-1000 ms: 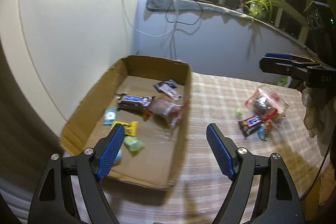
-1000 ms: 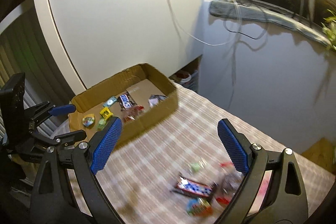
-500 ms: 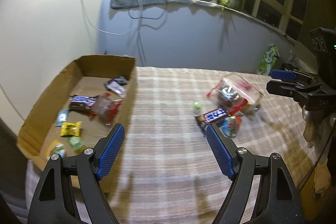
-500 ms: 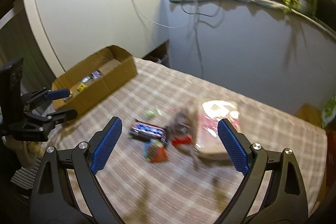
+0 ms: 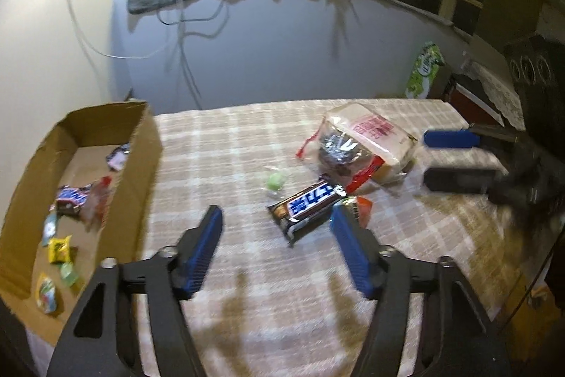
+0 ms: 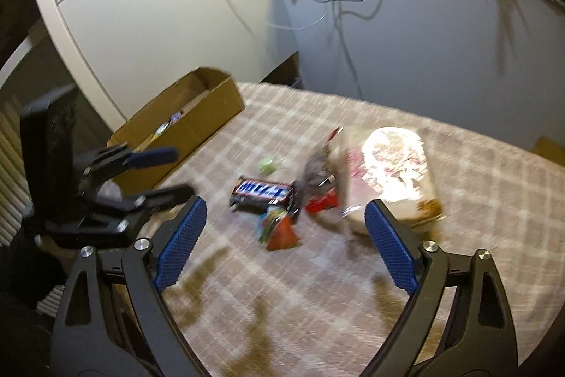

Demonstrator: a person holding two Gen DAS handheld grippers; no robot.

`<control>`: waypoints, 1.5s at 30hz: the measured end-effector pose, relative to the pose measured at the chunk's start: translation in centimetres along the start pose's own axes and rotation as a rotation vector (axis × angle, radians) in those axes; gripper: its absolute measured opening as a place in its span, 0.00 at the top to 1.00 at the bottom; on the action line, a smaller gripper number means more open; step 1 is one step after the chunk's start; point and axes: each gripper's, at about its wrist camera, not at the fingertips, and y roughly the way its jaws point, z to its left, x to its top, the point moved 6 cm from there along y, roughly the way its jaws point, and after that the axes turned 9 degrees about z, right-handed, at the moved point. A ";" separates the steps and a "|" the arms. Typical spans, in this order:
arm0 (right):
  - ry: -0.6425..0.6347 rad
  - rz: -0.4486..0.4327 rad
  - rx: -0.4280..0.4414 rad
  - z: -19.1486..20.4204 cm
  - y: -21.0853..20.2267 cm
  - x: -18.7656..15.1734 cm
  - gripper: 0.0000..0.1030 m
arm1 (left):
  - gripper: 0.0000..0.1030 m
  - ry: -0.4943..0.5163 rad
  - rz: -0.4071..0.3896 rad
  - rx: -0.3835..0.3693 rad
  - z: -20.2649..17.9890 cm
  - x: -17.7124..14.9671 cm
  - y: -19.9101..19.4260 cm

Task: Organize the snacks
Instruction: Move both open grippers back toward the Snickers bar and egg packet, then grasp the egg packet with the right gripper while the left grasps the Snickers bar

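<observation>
**Loose snacks on the counter — handling and grip**

Four loose pieces left on the checked counter (image 5: 247, 143), well apart from the box (image 5: 141, 143) at the left edge, which already holds several wrapped sweets.

- Bar (image 5: 306, 204): dark wrapper with blue lettering, lying flat and slantwise, just ahead of the left claw (image 5: 275, 228). Probably light, fairly stiff along its length, glossy film likely slick. Best taken across the narrow width near the middle, pads on the two long sides; a pinch at the crimped end would likely let it swing or slip.
- Small packet (image 6: 279, 228): orange and green, touching the bar's near end. Soft and crinkly by the look, next to no weight; any flat pinch should do.
- Green sweet (image 5: 276, 181): tiny, round, alone just beyond the bar. Liable to roll or squirt out from between the pads — needs a centred, gentle close.
- Clear bag (image 5: 367, 143): bulkiest item, with something dark inside and a red-printed label. Limp film over soft contents, likely crushable; better gathered at the loose film than squeezed across the body.

Left claw: jaws closing, partly open, nothing between them yet, bar just ahead of the tips. Right claw (image 6: 282, 228): wide, closing slightly, empty, hanging above the packet and the bag's near corner without touching either.
</observation>
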 end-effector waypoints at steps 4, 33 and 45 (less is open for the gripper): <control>-0.039 0.062 0.005 1.0 2.7 -1.0 0.28 | 0.47 0.032 0.037 -0.028 -0.9 0.9 1.9; -0.200 0.211 -0.058 1.1 7.1 -2.8 0.76 | 0.57 0.216 0.214 -0.089 -3.2 1.5 6.7; -0.088 0.181 -0.077 -2.3 5.0 -4.4 0.77 | 0.64 0.193 0.199 -0.003 -3.1 0.3 7.6</control>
